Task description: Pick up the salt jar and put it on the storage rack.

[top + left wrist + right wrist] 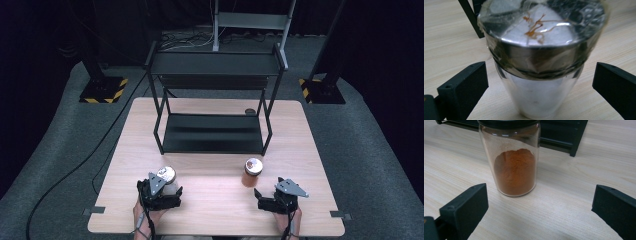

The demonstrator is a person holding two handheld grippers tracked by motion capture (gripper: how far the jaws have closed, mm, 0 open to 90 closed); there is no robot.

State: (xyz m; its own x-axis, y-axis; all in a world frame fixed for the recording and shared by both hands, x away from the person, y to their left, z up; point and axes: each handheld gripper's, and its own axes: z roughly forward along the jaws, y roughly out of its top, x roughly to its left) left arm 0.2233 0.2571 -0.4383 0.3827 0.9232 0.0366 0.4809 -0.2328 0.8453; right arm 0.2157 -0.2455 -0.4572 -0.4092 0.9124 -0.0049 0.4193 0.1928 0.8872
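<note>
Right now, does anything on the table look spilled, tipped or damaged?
Nothing is spilled or tipped. The one oddity is the clear jar: its lid is wrapped in crinkled plastic film with orange-brown streaks. The spice jar stands upright.

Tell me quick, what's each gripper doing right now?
Left gripper: open, fingers either side of the white-filled jar, not clamped on it.
Right gripper: open, holding nothing; the orange powder jar stands just ahead.

Right claw (540,207) gapes wide; orange-powder jar (511,160) stands upright ahead, perhaps just beyond it.
</note>
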